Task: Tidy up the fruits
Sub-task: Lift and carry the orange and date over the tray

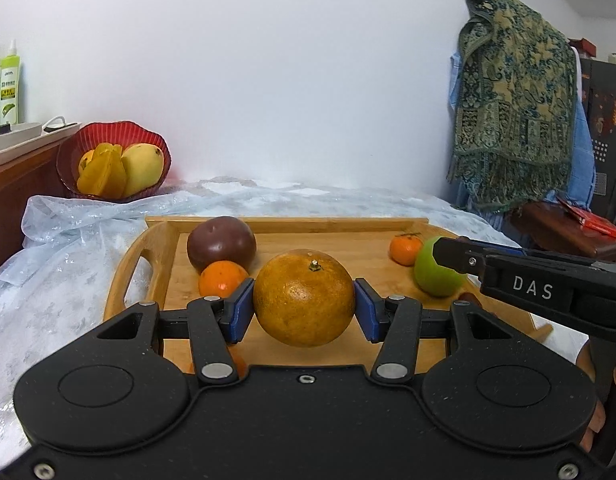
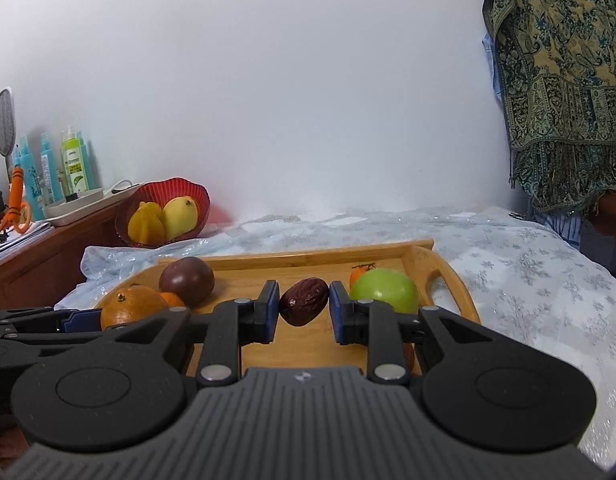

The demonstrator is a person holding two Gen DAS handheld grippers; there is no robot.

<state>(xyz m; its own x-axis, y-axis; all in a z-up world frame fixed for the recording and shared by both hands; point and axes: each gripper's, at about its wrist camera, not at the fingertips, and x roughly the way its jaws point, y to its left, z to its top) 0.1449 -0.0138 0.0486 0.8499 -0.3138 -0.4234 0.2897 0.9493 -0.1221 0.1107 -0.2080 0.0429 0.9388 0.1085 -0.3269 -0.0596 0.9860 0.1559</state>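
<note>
My left gripper (image 1: 304, 306) is shut on a large orange (image 1: 304, 298) just above the wooden tray (image 1: 292, 226). My right gripper (image 2: 304, 306) is shut on a dark red date (image 2: 304, 306) over the tray (image 2: 308, 258). On the tray lie a purple passion fruit (image 1: 221, 243), a small tangerine (image 1: 222, 279), another tangerine (image 1: 405, 249) and a green apple (image 1: 435, 270). The apple (image 2: 383, 289) sits just right of my right gripper. A red bowl (image 1: 112, 136) at the back left holds a mango and a starfruit.
The tray rests on a bed under a pale flowered plastic sheet (image 2: 527, 272). A wooden cabinet (image 2: 40, 256) with bottles and a white tray stands at the left. A patterned cloth (image 1: 515, 96) hangs at the right by a dark wooden stool (image 1: 563, 232).
</note>
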